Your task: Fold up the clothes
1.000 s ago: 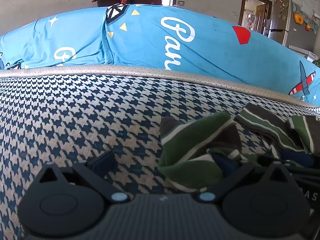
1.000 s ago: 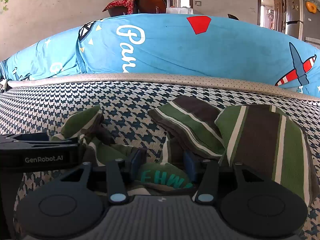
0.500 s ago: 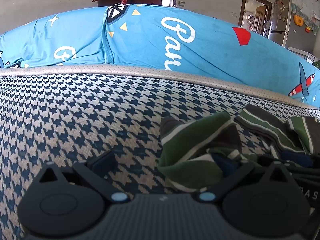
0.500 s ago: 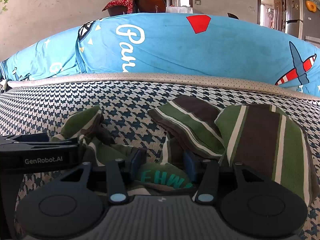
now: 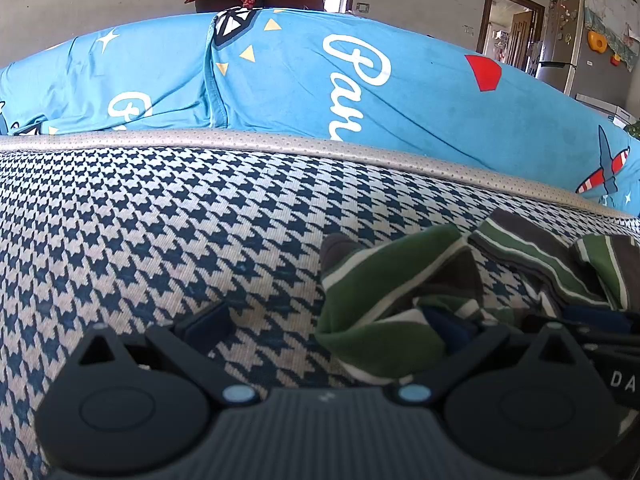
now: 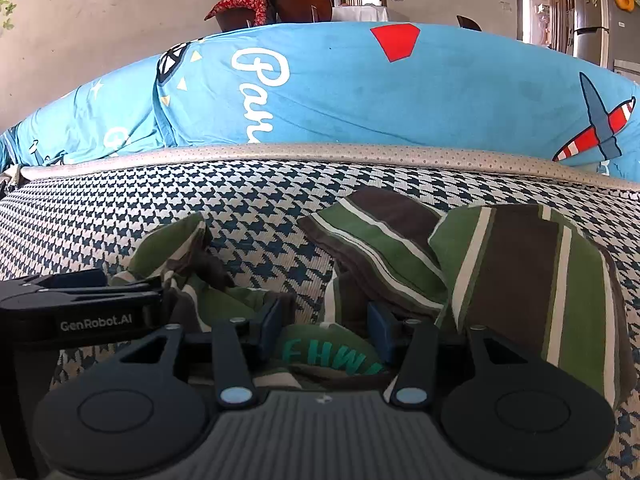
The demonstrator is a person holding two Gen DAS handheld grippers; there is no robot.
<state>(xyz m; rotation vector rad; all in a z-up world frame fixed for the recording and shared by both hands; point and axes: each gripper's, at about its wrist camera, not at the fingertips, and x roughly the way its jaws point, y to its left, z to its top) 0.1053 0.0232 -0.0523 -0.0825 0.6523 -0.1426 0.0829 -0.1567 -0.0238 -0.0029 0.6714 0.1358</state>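
Nothing has moved; right tongs (image 6: 324, 330) straddle the striped garment (image 6: 512, 280).

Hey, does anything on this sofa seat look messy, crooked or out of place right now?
Yes. The green striped garment lies crumpled rather than spread flat on the houndstooth seat, bunched in folds with its sleeves flopped at angles. Part of it sits bunched between the fingers of the right gripper. Nothing looks torn or spilled.

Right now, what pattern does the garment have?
Green, brown and white stripes on the garment; right wrist view.
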